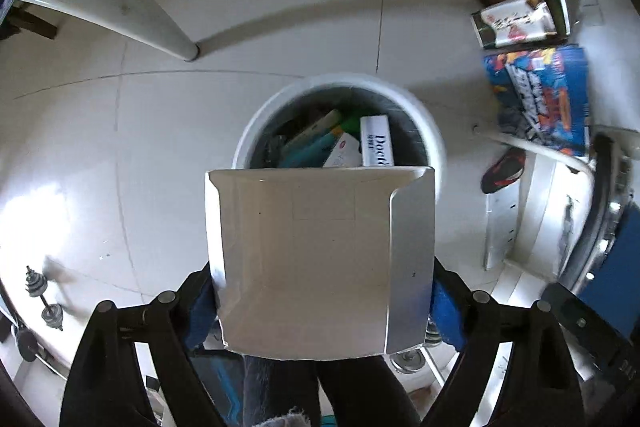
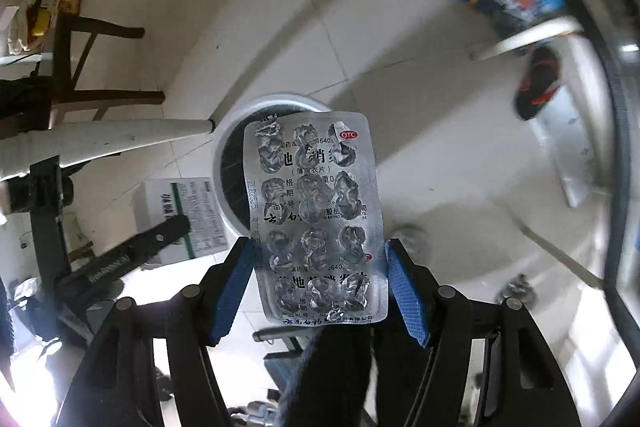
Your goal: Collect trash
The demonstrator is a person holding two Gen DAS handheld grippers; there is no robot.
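Left gripper (image 1: 324, 311): my jaws clench an empty white carton (image 1: 320, 259), open mouth facing the lens.
Right gripper (image 2: 320, 287): my jaws pinch a spent blister pack (image 2: 316, 215), long axis pointing up-frame.
Bin (image 1: 434, 143): straight ahead, frame centre, just beyond both items; carton looks nearer.
Hidden: carton and pack cover the bin's near rim; its depth unclear.

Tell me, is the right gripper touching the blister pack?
Touching. The right wrist view shows the blister pack pinched edge to edge between the right gripper blue pads.
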